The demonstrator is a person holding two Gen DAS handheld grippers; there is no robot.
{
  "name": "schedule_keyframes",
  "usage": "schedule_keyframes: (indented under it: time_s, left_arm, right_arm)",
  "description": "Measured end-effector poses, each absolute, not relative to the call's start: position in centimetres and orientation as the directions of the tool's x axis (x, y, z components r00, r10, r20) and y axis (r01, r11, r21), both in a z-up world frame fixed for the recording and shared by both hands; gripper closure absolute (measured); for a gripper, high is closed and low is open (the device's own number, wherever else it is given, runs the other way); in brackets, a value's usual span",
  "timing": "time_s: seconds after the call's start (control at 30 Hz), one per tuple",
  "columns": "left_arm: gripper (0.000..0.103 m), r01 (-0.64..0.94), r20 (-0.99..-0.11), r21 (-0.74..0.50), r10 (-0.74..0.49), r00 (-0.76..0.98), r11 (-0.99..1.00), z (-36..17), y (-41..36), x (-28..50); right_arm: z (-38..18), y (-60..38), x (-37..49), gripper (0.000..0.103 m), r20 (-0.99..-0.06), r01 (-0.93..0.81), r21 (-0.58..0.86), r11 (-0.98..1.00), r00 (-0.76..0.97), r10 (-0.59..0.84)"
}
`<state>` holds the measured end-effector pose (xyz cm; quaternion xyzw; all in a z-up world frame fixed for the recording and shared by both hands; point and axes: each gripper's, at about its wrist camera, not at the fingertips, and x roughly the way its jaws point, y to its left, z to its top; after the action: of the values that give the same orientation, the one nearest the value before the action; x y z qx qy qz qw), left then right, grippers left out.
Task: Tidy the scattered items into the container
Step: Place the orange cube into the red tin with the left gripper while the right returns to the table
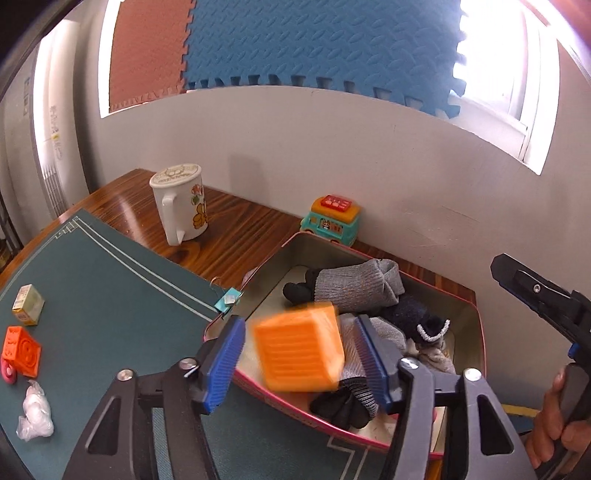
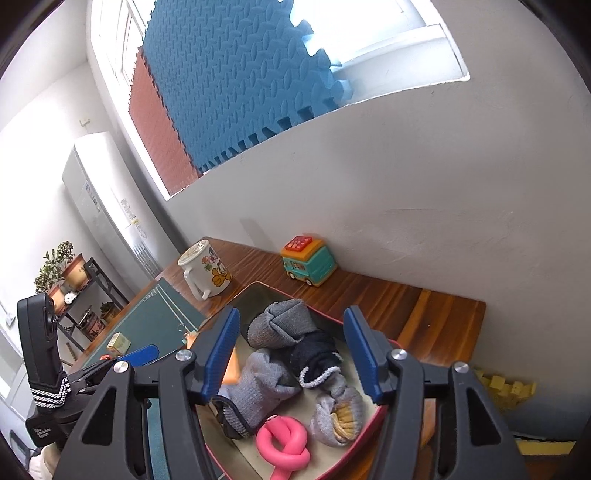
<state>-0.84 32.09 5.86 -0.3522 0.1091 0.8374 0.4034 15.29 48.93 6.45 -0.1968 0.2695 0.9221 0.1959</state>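
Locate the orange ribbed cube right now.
Left wrist view: the orange ribbed plastic cube sits blurred between the open left tool fingers, over the pink-rimmed metal tin's near-left corner, beside grey socks.

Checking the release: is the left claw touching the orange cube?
Apart. In the left wrist view the blurred orange cube sits between the open left claw pads, with a visible gap on each side, over the tin.

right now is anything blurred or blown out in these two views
Left wrist view: the orange cube between the open fingers of the left gripper is motion-smeared, while the tin and mug stay sharp; the window is blown out white. Right wrist view: sharp overall, window overexposed, fisheye bends the wall edge.
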Motion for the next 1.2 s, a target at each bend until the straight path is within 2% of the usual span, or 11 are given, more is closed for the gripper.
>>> schedule_keyframes:
  time_s: [0.4,0.5,0.7,1.0,1.2]
  left_arm:
    - [0.035,-0.678,-0.681,-0.121,0.558,-0.474,-0.725,5.7,27.5,-2.7]
    - [0.035,-0.661,-0.682,-0.126,0.548,-0.484,-0.74,5.6,25.8,-3.0]
    - [0.035,-0.599,-0.683,-0.131,0.51,-0.523,-0.79,5.4,21.2,-4.4]
    - [0.035,-0.448,-0.667,-0.143,0.421,-0.615,-0.882,5.7,11.4,-7.7]
    - [0.035,-0.289,-0.684,-0.131,0.297,-0.666,-0.948,4.6,3.9,-10.6]
  right_arm:
    - [5.9,45.9,12.6,0.04,-0.483,-0.4,0.419,-0.815,-0.858,0.174]
    - [5.9,44.6,11.7,0.036,-0.487,-0.378,0.411,-0.829,-0.86,0.151]
    - [5.9,40.9,9.5,0.035,-0.494,-0.311,0.38,-0.871,-0.864,0.094]
    - [5.0,34.5,5.5,0.034,-0.532,-0.206,0.349,-0.914,-0.846,-0.012]
    - [4.0,30.5,3.3,0.03,-0.567,-0.143,0.324,-0.935,-0.821,-0.071]
